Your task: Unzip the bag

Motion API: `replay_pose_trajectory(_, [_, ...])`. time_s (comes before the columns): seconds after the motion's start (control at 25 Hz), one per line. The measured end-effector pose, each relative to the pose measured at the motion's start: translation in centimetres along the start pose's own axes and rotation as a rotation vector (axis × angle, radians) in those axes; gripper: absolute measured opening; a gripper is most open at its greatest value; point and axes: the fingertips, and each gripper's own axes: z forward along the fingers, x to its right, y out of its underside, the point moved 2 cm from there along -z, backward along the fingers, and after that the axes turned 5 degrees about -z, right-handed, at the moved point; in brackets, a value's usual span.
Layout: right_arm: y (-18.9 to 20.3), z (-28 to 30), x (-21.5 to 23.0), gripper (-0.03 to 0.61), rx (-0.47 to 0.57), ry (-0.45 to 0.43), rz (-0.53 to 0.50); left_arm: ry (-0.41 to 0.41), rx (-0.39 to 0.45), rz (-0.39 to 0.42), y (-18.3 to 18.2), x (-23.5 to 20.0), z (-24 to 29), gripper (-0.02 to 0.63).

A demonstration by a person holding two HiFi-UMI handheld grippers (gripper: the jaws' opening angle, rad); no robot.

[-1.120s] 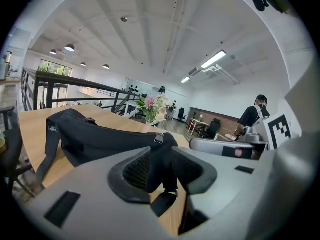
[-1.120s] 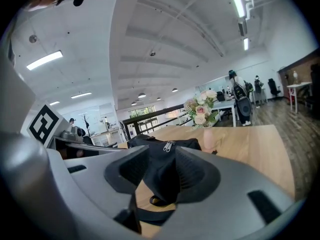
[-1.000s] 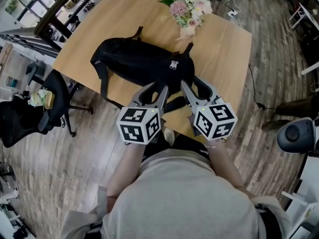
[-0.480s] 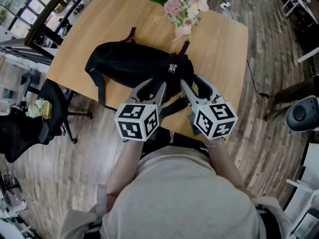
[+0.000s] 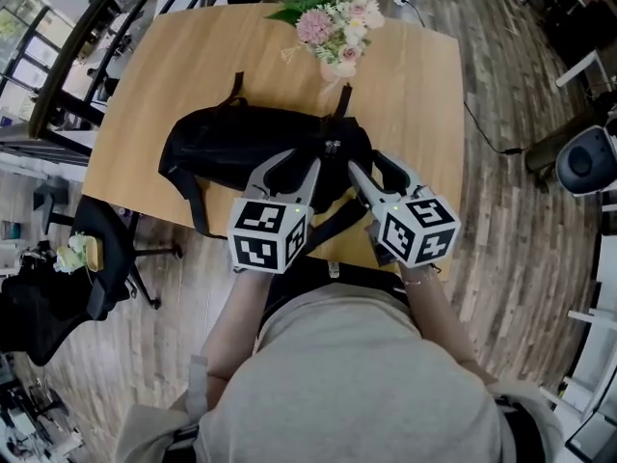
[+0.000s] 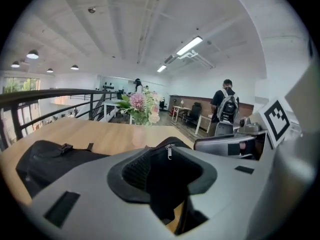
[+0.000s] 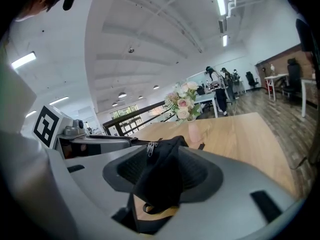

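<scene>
**Ana:** While both grippers hang over the near edge of the table (image 5: 183, 66), where is the bag (image 5: 231, 148)?

**Ben:** It lies flat on the table, stretched from the left side to the middle. Its right end is close to the near edge, and both grippers point at that end.

**Ana:** What is the left gripper (image 5: 297, 167) doing?

**Ben:** Its jaws are spread apart and they squeeze nothing. In the left gripper view the black bag fills the gap in front of them, and a zip pull (image 6: 169, 151) hangs at the top of it.

**Ana:** And the right gripper (image 5: 371, 167)?

**Ben:** Its jaws are opening. A bump of the bag's black cloth sits between them, but the pads do not press on it. The right gripper view shows the zip pull on top of that bump.

**Ana:** Are the two grippers touching?

**Ben:** No, they are side by side with a gap. A black strap (image 5: 333, 228) runs down between them to the near edge.

**Ana:** What else is on the table?

**Ben:** Pink and white flowers (image 5: 333, 27) stand at the far edge, well apart from the grippers. A black chair (image 5: 101, 263) stands on the floor by the near left corner
</scene>
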Motion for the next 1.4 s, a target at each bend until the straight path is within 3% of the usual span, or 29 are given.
replay_pose_trajectory(0.2, [0.5, 0.3, 0.5, 0.198, -0.014, 0.023, 0.039, 0.093, -0.077, 0.242, 0.3, 0.9, 1.5, 0.135])
replay_pose_trajectory(0.4, [0.6, 0.7, 0.8, 0.198, -0.01, 0.015, 0.091, 0.147, -0.093, 0.401, 0.4, 1.5, 2.5, 0.135])
replay_pose_trajectory(0.68, [1.6, 1.8, 0.6, 0.209, -0.063, -0.006, 0.107, 0.236, -0.081, 0.508, 0.5, 2.6, 2.9, 0.135])
replay_pose_trajectory(0.88, [1.3, 2.0, 0.8, 0.189, -0.034, -0.001, 0.152, 0.303, -0.093, 0.636, 1.1, 3.4, 3.1, 0.135])
replay_pose_trajectory(1.0, [1.3, 2.1, 0.8, 0.159, -0.038, -0.005, 0.158, 0.303, -0.113, 0.714, 1.6, 3.5, 3.4, 0.135])
replay_pose_trajectory(1.4, [1.3, 2.2, 0.9, 0.15, -0.038, 0.001, 0.172, 0.26, -0.14, 0.981, 2.5, 3.1, 4.4, 0.135])
